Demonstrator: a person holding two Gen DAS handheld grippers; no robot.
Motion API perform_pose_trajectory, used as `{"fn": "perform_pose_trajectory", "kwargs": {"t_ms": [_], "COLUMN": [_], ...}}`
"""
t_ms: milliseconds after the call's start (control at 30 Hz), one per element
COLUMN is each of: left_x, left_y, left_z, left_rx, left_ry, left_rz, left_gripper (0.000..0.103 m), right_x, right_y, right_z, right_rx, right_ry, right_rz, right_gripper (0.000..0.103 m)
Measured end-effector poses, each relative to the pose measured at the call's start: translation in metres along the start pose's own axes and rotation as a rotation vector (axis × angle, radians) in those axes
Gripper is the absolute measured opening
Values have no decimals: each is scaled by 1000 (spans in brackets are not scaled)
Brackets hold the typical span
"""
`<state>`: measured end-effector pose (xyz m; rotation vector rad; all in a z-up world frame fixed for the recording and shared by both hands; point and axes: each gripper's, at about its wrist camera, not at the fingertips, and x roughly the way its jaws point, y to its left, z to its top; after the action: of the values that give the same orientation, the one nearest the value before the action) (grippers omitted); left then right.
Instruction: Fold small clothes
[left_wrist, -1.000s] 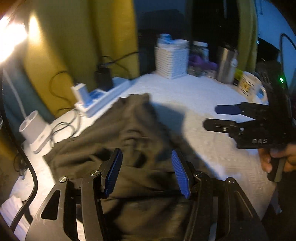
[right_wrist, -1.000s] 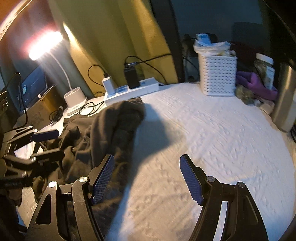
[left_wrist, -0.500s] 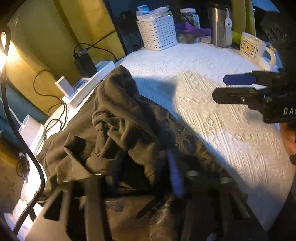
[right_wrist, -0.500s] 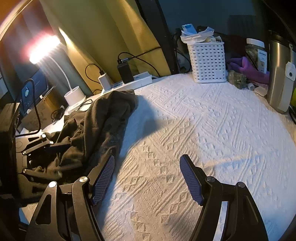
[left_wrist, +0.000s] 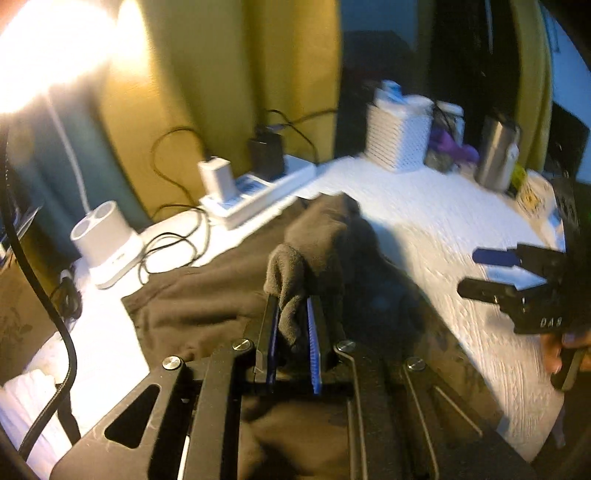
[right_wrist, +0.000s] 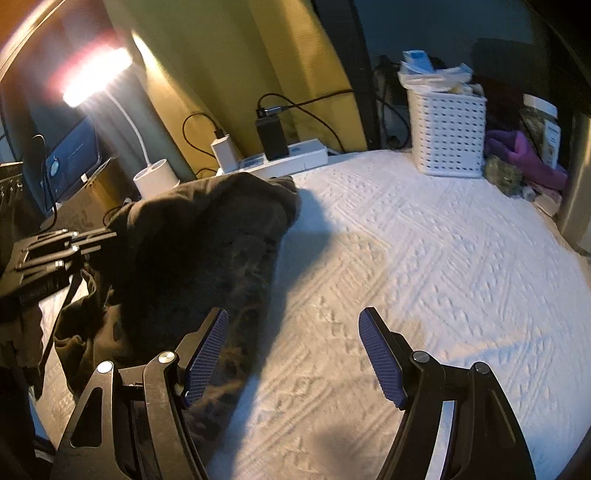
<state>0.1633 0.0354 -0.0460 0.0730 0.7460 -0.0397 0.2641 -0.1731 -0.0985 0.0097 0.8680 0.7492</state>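
Left gripper (left_wrist: 291, 321): jaws just closed, pinching a raised fold of the dark garment (left_wrist: 207, 295). Right gripper (right_wrist: 291, 354): jaws spread, empty, over the white textured cloth (right_wrist: 424, 258) beside the garment's edge. Garment: crumpled on the cloth's left part. Beyond: power strip (right_wrist: 288, 158), white basket (right_wrist: 447, 136).

I note: garment (right_wrist: 207, 236) dark olive-brown, faint darker print. Bench cover (right_wrist: 424, 258) white, embossed geometric weave. Gripper pads (right_wrist: 382, 358) blue, frames black. Basket (right_wrist: 448, 136) white, perforated grid. Curtain (right_wrist: 221, 55) mustard yellow.
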Motion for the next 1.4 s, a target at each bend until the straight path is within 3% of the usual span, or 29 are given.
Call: {"fn": "perform_pose_trajectory", "kwargs": {"t_ms": [300,500,600,800,900,1033,1067,1200,1400], "left_x": [10,47,62,66,66,63,61,58,83], "left_y": [71,116,127,129,132,137,138,143,148], "left_z": [11,5,-4,-10,-13,-12,-10,-3,-14], "left_rx": [-134,-245,-285,-296,-306,-327,-329,-342,-351], "left_ry": [-34,37,77,83,83,79,69,48,138], "left_rz": [8,22,-10,-53,-69,-100,-111,-124,-47], "left_gripper": [11,11,11,11,11,11,11,11,11], "right_x": [24,56,72,105,134,168,171,175,194], "right_y": [26,38,37,21,12,0,4,21,37], "right_z": [30,54,69,101,111,121,127,146,145], "right_rx": [-53,-88,-72,-24,16,104,82,-9,-143], "right_ry": [10,33,49,60,109,164,159,123,107], "right_rz": [-4,25,39,59,110,218,223,206,115], "right_gripper": [75,75,75,73,62,24,20,17,17]}}
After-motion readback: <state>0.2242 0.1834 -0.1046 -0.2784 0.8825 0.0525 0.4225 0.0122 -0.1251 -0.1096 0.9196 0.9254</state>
